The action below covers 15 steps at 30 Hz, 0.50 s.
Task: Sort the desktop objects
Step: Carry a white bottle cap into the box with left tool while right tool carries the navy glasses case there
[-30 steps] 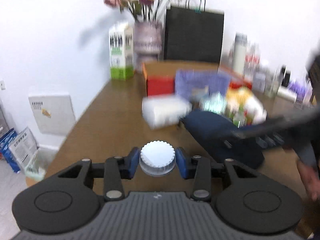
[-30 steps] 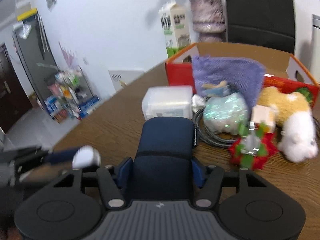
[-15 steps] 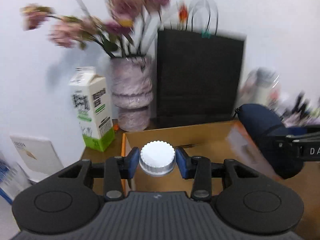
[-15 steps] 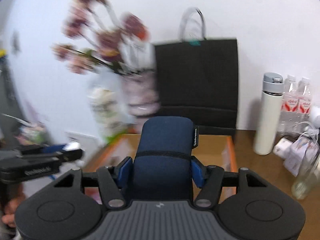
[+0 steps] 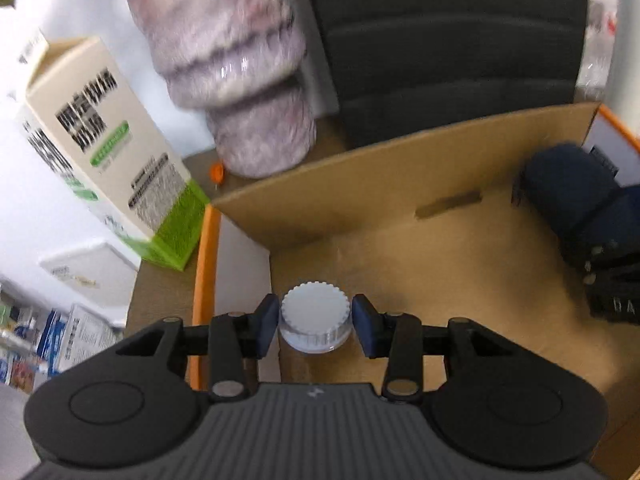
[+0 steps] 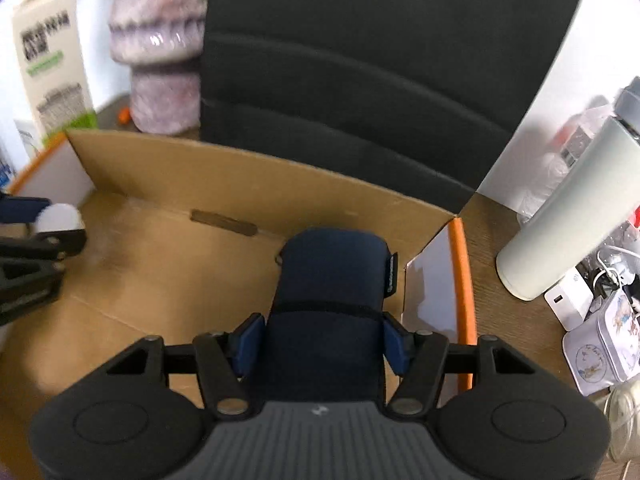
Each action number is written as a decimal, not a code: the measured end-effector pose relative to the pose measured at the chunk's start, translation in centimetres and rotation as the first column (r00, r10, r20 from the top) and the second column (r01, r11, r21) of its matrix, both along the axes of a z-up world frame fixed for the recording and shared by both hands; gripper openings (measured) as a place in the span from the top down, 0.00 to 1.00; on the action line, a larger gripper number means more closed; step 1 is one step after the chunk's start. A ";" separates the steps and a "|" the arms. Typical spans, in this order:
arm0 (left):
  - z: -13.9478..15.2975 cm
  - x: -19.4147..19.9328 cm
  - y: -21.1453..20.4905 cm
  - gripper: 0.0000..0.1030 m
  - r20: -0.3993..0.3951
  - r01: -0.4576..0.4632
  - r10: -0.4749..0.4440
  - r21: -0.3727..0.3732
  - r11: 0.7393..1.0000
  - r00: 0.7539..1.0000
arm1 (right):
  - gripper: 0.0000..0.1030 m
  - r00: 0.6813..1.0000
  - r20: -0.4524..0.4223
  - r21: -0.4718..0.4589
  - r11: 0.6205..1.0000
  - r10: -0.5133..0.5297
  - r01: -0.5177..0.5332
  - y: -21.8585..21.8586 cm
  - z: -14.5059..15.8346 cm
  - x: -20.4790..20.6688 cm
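My left gripper (image 5: 315,326) is shut on a small bottle with a white ridged cap (image 5: 315,314) and holds it low inside the open cardboard box (image 5: 400,168), near its left wall. My right gripper (image 6: 325,342) is shut on a dark blue fabric case (image 6: 334,276) and holds it inside the same box (image 6: 256,184), near its right wall. The case also shows at the right of the left wrist view (image 5: 568,192). The white-capped bottle also shows at the left edge of the right wrist view (image 6: 58,218).
Behind the box stand a milk carton (image 5: 100,152), a pinkish vase (image 5: 236,64) and a black paper bag (image 6: 380,60). A pale tumbler (image 6: 568,208), a white charger and a small tin (image 6: 604,344) crowd the table right of the box.
Both grippers have moved from the table's pile up over and then down into the cardboard box, each still gripping its object. The box floor now fills the lower views.
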State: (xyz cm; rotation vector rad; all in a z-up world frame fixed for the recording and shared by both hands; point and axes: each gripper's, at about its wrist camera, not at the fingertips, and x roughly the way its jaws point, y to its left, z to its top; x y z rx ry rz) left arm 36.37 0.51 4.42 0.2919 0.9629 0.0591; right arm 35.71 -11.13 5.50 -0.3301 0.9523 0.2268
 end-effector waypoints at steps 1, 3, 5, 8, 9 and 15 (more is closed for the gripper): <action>-0.2 0.3 0.1 0.58 -0.022 -0.001 0.001 -0.001 1.000 1.000 | 0.41 1.000 -0.009 -0.005 1.000 -0.011 0.011 0.0 -0.3 0.3; -0.4 0.7 0.2 0.55 -0.039 0.006 -0.006 -0.004 1.000 0.999 | 0.38 0.999 -0.029 -0.010 1.000 -0.017 0.017 0.0 -0.7 0.8; -0.5 0.8 0.2 0.54 -0.061 0.009 -0.009 0.000 1.000 0.998 | 0.37 1.000 -0.024 -0.036 0.999 -0.013 0.012 0.4 -1.2 1.1; 0.8 0.2 0.6 0.32 -0.050 0.010 -0.012 -0.041 0.999 0.999 | 0.38 0.999 -0.049 -0.017 1.000 -0.015 0.014 0.2 -0.3 0.4; 1.4 -0.1 0.7 0.31 -0.041 0.012 -0.014 -0.056 0.998 0.999 | 0.37 0.999 -0.051 0.009 1.000 -0.009 0.009 -0.1 0.5 0.0; 6.7 -3.4 2.4 0.01 0.040 -0.046 0.052 -0.133 0.990 0.998 | 0.20 0.997 0.075 0.066 0.998 0.000 -0.005 -2.5 7.4 -3.9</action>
